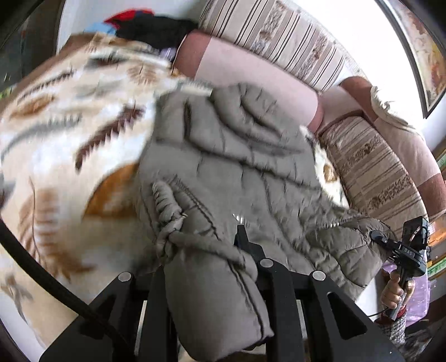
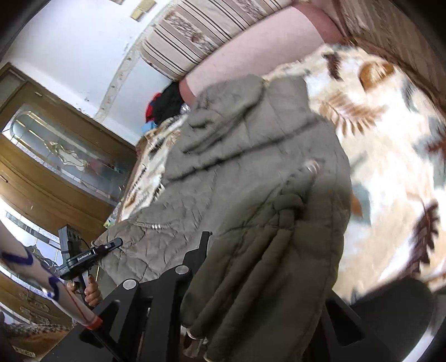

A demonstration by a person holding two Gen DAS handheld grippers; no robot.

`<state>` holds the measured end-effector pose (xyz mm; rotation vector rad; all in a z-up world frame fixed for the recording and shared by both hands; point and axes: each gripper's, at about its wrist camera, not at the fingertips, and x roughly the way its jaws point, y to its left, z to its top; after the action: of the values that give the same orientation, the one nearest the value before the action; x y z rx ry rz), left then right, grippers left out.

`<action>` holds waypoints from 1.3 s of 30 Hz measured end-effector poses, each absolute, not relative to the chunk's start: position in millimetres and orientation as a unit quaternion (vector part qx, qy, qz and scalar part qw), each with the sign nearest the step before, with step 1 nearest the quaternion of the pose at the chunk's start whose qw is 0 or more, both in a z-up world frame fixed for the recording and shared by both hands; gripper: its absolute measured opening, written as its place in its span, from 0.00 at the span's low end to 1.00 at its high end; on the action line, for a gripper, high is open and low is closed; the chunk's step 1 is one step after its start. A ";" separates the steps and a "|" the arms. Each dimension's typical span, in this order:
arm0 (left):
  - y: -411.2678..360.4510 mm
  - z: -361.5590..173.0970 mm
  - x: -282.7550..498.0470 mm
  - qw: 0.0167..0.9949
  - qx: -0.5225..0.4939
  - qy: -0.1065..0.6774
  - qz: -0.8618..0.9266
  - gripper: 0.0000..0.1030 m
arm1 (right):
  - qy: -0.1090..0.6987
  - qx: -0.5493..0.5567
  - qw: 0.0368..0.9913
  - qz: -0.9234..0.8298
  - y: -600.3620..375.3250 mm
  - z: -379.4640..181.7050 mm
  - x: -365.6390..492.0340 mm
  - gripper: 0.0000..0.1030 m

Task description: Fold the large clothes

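Grey-brown quilted cloth fills both views: a padded jacket (image 1: 237, 167), puffy and stitched in channels, with a small glint of metal near the middle of it. The only writing I can make out is white lettering on the black gripper bodies: on the right gripper (image 1: 379, 236), seen from the left wrist, it looks like "DAS", and on the left gripper (image 2: 111, 245), seen from the right wrist, a longer word too small to read surely.

The jacket lies over a fleece blanket (image 1: 69, 133) printed with brown and orange leaves on cream, and its near edge is raised off that blanket at two places. The left gripper is clamped on a bunched, gathered part of the jacket (a cuff or a hem corner, I can't say which), the padding squeezed up between its black fingers. The right gripper is likewise closed on a thick fold of ribbed quilting. A hand (image 1: 394, 292) grips the handle of the right one.

Behind stand striped sofa cushions (image 1: 278, 36) and a pinkish bolster (image 1: 251, 75), with a heap of dark and red clothes (image 1: 150, 26) at the far end. A wooden cabinet with a glass pane (image 2: 55, 156) stands off to the side.
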<state>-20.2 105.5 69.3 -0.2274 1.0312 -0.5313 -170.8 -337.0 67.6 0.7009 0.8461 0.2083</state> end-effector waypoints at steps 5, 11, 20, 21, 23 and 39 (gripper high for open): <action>84.2 95.6 25.0 0.852 -0.077 0.460 -0.236 0.19 | 0.367 0.331 0.865 0.084 -350.7 93.7 -116.7 0.17; 58.7 111.6 93.3 0.861 -0.062 0.457 -0.213 0.19 | 0.345 0.334 0.875 0.058 -369.3 114.3 -50.4 0.18; 25.7 99.7 199.7 0.850 -0.065 0.490 -0.180 0.20 | 0.362 0.339 0.868 0.024 -395.9 115.1 41.1 0.18; 22.2 95.3 214.1 0.848 -0.067 0.496 -0.173 0.20 | 0.364 0.341 0.866 0.022 -398.8 113.7 49.7 0.18; 18.2 88.9 233.9 0.846 -0.071 0.503 -0.162 0.20 | 0.370 0.346 0.862 0.013 -407.3 110.0 71.8 0.18; -20.2 11.2 353.2 0.823 -0.096 0.549 -0.105 0.26 | 0.429 0.336 0.836 -0.069 -448.3 38.9 203.3 0.21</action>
<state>353.2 -20.2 11.2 -0.2032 1.1683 -0.2228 203.3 -448.3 38.9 0.7117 0.9078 -0.1470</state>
